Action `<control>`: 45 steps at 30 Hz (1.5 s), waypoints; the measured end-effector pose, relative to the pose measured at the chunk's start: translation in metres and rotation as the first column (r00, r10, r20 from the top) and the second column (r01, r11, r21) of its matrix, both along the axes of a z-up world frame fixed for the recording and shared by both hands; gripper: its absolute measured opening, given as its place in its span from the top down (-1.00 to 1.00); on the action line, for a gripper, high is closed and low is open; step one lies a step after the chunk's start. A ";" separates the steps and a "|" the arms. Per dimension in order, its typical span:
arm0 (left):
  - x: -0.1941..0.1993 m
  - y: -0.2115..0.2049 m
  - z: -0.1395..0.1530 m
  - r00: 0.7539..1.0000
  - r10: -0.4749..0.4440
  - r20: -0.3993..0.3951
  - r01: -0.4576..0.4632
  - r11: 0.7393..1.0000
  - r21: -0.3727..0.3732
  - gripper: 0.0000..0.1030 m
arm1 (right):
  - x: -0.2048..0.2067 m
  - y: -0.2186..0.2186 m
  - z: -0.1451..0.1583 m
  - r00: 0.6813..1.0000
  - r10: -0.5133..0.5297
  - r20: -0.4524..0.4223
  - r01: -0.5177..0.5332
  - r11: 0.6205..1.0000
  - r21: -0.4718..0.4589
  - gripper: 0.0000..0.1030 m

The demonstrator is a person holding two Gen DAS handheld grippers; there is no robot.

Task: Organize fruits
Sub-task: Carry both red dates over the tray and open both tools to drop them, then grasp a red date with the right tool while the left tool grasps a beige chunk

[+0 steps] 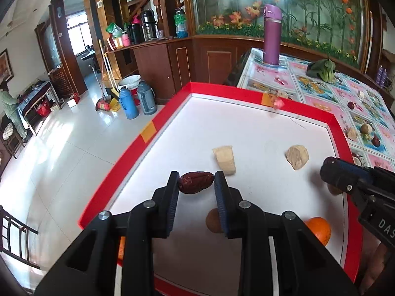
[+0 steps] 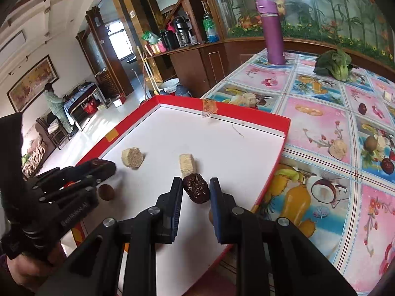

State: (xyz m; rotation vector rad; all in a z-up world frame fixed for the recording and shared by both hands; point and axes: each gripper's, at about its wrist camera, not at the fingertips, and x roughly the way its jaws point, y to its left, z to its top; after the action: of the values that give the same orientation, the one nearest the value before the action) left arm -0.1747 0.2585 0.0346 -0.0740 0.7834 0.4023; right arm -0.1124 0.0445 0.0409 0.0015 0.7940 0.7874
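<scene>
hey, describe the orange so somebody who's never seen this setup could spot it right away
Look at the white tray with the red rim on the flowered tablecloth. The orange sits in its near right corner, seen from the left wrist. It is the only bright, smooth, round fruit there; its neighbours are brown or tan.

We find a lived-in home, an open dining and living area. The table carries a fruit-print oilcloth, with a purple flask and a leafy green vegetable on it. A wooden counter holds kettles and cups; thermos jugs and a broom stand on the glossy tiled floor. We note a wooden staircase, a framed painting, and a person at a side table.
</scene>
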 end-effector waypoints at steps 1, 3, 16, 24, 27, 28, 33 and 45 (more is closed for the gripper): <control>0.001 -0.001 -0.001 1.000 -0.004 -0.005 0.004 1.000 0.000 0.40 | -0.001 0.002 0.000 1.000 0.006 -0.002 -0.006 1.000 -0.001 0.60; 0.003 -0.003 -0.003 1.000 -0.005 -0.020 0.006 1.000 0.013 0.40 | -0.002 0.006 -0.002 1.000 0.016 -0.011 -0.016 1.000 -0.004 0.60; 0.010 -0.008 -0.008 0.998 0.016 -0.063 -0.012 0.998 0.057 0.34 | 0.002 0.023 -0.008 0.998 0.043 -0.054 -0.046 0.998 -0.050 0.53; 0.005 -0.013 0.004 0.997 0.067 -0.042 -0.064 0.994 0.087 -0.44 | 0.002 -0.005 0.004 0.998 0.036 -0.042 -0.035 0.998 0.044 0.13; 0.002 -0.018 0.014 0.997 0.079 -0.010 -0.078 0.993 0.088 -0.50 | 0.003 -0.033 0.012 0.999 0.004 -0.033 -0.001 0.994 0.107 0.13; 0.001 -0.021 0.019 0.997 0.080 0.001 -0.080 0.993 0.091 -0.59 | 0.003 -0.045 0.014 1.000 -0.021 -0.021 0.023 0.993 0.116 0.11; 0.002 -0.050 0.038 0.999 0.029 0.046 -0.034 0.994 0.106 -0.68 | 0.009 -0.099 0.017 0.992 -0.129 0.004 0.127 0.985 0.118 0.03; 0.008 -0.127 0.043 0.981 -0.190 0.033 0.183 0.971 0.151 -0.72 | 0.010 -0.209 0.005 0.933 -0.354 -0.064 0.360 0.924 0.131 0.03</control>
State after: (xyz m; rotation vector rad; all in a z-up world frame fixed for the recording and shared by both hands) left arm -0.1668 0.1317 0.0772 0.1275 0.7045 0.2780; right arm -0.1027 -0.1644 0.0455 0.2829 0.7459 0.4951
